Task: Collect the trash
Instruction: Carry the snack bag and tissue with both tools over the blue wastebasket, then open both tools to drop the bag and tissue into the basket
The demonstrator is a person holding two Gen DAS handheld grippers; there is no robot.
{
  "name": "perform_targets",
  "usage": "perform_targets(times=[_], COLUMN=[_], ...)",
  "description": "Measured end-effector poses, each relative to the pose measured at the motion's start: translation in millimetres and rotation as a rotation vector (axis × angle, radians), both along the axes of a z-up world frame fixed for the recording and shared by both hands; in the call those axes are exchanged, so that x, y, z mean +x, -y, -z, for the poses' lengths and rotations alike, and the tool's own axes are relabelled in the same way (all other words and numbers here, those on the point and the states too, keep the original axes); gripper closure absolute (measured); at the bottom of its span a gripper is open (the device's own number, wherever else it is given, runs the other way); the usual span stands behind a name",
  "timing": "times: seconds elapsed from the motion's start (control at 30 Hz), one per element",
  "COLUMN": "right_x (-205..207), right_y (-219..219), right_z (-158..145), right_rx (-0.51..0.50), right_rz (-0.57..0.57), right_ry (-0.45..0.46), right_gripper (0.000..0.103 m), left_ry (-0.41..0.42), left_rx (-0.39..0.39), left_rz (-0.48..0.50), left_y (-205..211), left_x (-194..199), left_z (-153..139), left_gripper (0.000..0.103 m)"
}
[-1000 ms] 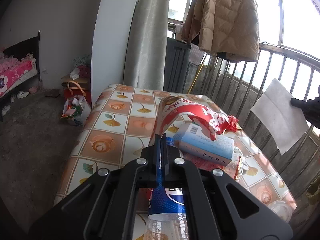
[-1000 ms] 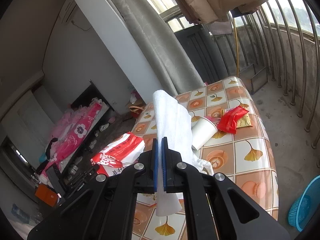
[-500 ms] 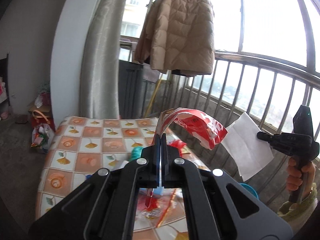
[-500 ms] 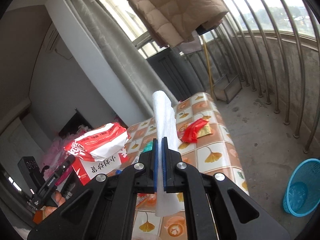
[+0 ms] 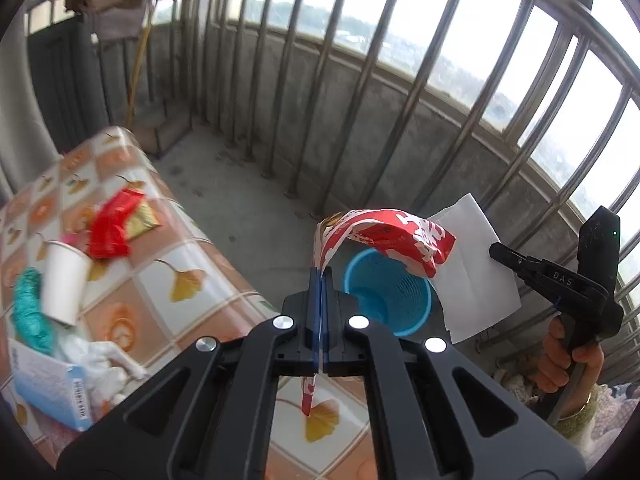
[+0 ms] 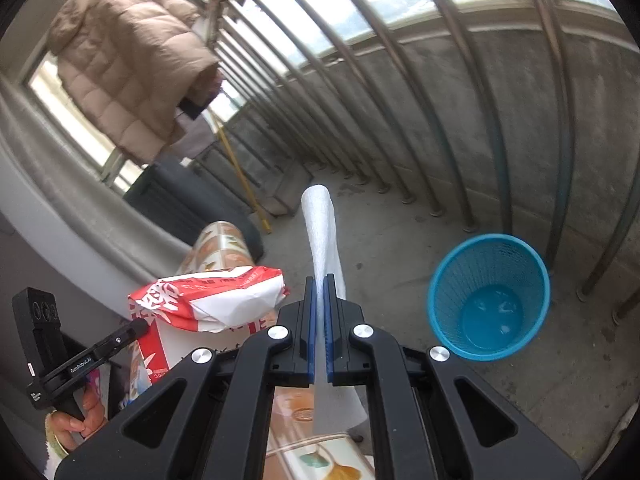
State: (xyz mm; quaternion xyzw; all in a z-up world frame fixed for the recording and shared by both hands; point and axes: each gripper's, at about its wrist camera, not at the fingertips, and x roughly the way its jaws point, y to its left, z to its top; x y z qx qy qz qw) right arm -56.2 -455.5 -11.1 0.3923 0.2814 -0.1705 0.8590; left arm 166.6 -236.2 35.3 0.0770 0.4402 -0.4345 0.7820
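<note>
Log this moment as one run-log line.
left gripper: shut on red-and-white bag | right gripper: shut on white tissue | blue bin: nearly empty

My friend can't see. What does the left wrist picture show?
The left tongs pinch a red and white bag above a blue bin on the balcony floor. At right, a hand holds tongs gripping white paper.

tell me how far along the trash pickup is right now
Done: little; the blue bin looks nearly empty. In hand: the left tool is shut on a red-and-white bag, the right tool on a white paper sheet, both near the bin. Left on the table: red wrapper, paper cup, teal bundle, box.
</note>
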Motion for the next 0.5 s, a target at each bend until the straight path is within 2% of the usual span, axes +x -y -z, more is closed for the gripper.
perform_targets(times=[0.13, 0.27, 0.4, 0.5], right_x=[-9, -12, -12, -16], right_y=[42, 78, 106, 125], right_z=[49, 104, 158, 195], right_rx=[0.073, 0.155, 0.234, 0.278], right_rz=[0.118, 0.212, 0.297, 0.350], right_ry=[-0.068, -0.123, -0.158, -0.165], right_gripper=[0.099, 0.099, 0.099, 0.099], left_ry=[-0.175, -0.315, -0.363, -0.390], left_rx=[0.073, 0.133, 0.181, 0.152], left_rz=[0.060, 0.098, 0.111, 0.116], left_y=[74, 132, 172, 196], left_x=[19, 25, 19, 18], left_z=[52, 104, 147, 168], left_gripper=[0.103, 0.103, 0.103, 0.102])
